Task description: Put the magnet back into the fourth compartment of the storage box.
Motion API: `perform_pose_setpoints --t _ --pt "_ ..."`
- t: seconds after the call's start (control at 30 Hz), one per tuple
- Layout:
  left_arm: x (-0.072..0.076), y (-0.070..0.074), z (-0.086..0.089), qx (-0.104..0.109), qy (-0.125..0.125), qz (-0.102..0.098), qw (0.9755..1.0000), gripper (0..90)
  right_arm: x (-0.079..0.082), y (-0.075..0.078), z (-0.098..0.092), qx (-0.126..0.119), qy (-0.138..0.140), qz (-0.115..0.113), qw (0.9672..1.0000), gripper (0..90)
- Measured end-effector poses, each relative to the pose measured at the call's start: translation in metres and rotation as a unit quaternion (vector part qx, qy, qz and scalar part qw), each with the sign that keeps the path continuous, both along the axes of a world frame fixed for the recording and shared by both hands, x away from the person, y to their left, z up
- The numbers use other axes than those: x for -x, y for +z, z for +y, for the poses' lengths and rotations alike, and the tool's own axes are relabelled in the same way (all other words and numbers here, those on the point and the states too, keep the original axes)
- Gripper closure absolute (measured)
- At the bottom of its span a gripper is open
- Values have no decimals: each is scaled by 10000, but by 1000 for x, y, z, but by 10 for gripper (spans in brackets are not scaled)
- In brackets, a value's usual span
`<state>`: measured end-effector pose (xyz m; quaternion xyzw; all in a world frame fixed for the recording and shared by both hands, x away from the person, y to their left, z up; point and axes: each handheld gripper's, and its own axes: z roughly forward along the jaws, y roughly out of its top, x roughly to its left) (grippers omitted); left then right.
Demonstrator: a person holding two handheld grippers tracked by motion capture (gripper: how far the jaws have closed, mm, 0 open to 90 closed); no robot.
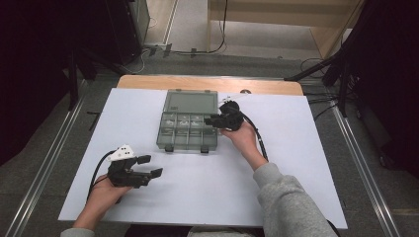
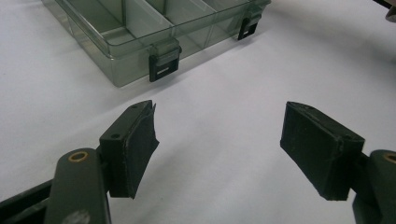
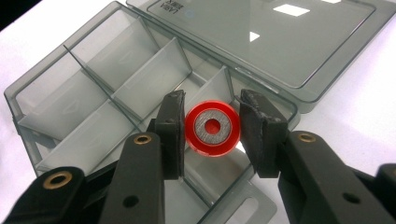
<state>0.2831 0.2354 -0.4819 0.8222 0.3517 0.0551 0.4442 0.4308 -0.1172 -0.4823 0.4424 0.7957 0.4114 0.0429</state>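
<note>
One red ring [image 3: 213, 127] with a silvery face and a small red centre sits between the pads of the right tongs [image 3: 212, 135], and both pads appear to press its sides, so I read it as gripped and carried. It hangs over the right end of the clear compartment box [image 1: 188, 132], just above one of the small cells nearest the lid hinge; whether it touches the cell floor I cannot tell. The box lid [image 3: 275, 42] lies flat, folded back on the white tabletop [image 1: 207, 187].

The left tongs [image 2: 219, 140] rest low on the tabletop, near the person's side and well apart from the box. They are released, pads standing wide with nothing but bare white surface between them. From their own camera the box's near wall and two black latches [image 2: 163, 67] show ahead.

As for progress, I judge the sorting to be at its delivery step: the lid is already open and the ring is picked up and brought over the box. What is left, as I see it, is to lower the ring into its cell, let go, and pull the right tongs clear. The other cells look empty from the gripper views, though the high view is too small to be sure. Closing the lid and snapping the latches is not yet done either.
</note>
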Motion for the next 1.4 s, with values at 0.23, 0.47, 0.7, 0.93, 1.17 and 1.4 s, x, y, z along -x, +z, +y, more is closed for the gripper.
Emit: perform_pose_setpoints --t 0.23,0.47,0.7,0.93,1.17,1.4 --pt "0 0 0 -3 -7 -4 10000 261 1 -1 2 23 1 5 10000 629" --pt "0 0 0 6 7 -8 10000 261 1 -2 3 71 2 -51 10000 620" --pt "0 2 1 43 17 78 10000 261 2 2 2 -26 45 -146 9999 537" --pt "-2 3 3 107 130 54 9998 261 4 4 2 -101 183 -233 9995 470" --pt "-4 4 4 143 168 55 9997 260 7 7 -1 -192 225 -261 9992 344" --pt "-7 5 5 130 198 65 9997 261 8 11 -6 -347 173 -158 9991 314"
